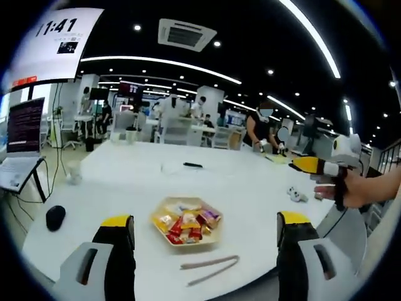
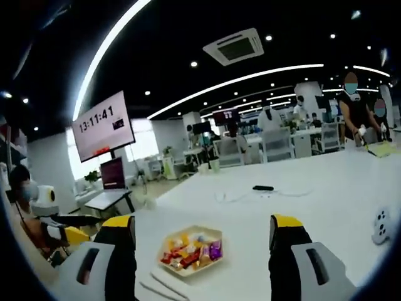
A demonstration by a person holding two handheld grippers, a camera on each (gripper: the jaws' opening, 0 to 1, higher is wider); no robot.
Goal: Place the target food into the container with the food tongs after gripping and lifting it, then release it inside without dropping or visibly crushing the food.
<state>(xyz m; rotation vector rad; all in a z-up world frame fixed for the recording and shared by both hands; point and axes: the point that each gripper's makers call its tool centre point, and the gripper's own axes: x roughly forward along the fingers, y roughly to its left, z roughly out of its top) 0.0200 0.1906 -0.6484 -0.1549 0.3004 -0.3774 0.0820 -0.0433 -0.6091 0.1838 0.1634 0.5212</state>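
Note:
A pale hexagonal tray (image 1: 164, 211) (image 2: 170, 243) heaped with several wrapped sweets (image 1: 188, 227) (image 2: 193, 251) sits on the white table. The food tongs (image 1: 210, 268) (image 2: 164, 282) lie flat on the table just in front of the tray, touched by nothing. My left gripper (image 1: 206, 219) is open, held above the table's near edge with the tray between its jaws in the picture. My right gripper (image 2: 202, 221) is open too, hovering short of the tray. In the left gripper view the right gripper (image 1: 322, 165) shows at the right, held by a hand (image 1: 352, 189).
On the white table (image 1: 125, 179) lie a black mouse (image 1: 55, 217), a small black object (image 1: 192, 165) (image 2: 263, 187) and a small white device (image 1: 296, 194) (image 2: 381, 224). A laptop (image 1: 20, 150) (image 2: 113, 182) stands at one end. People work at desks behind.

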